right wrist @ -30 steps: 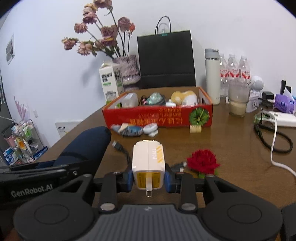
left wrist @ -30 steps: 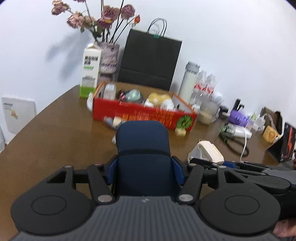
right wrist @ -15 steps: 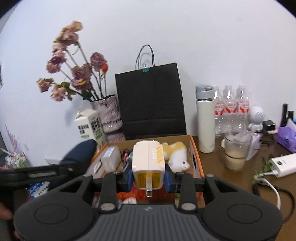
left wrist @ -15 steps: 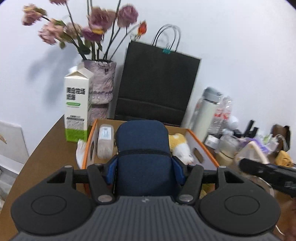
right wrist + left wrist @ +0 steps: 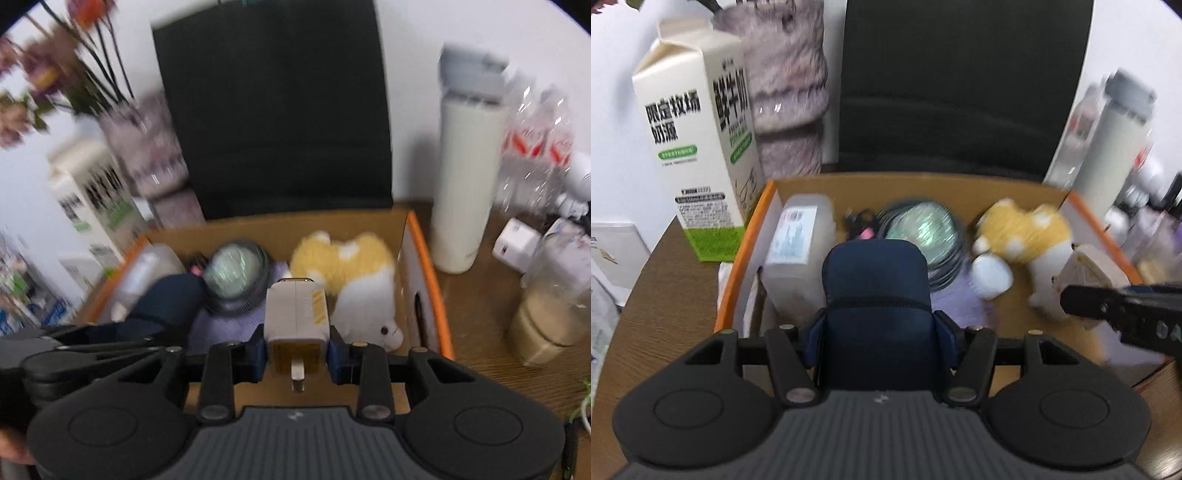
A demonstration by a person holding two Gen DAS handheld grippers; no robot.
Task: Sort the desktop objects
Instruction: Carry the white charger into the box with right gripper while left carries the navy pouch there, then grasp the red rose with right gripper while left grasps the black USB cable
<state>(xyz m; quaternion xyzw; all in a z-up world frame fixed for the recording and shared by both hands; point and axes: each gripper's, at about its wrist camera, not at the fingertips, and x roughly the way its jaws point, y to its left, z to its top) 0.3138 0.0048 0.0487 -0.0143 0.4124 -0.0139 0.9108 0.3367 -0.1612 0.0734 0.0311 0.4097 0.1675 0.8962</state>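
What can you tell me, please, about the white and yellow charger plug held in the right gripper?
The charger plug is a small boxy adapter, off-white plastic with a yellow lower face and yellow stripes on one side. A metal prong sticks out toward the camera. The right gripper is shut on it, blue pads pressing both sides. It hangs over the cardboard box, just in front of the plush toy; whether they touch is unclear.

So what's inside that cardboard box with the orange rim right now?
Inside the box: a clear plastic container, a coiled cable, a yellow plush toy, and purple cloth. The held pouch hides the near middle.
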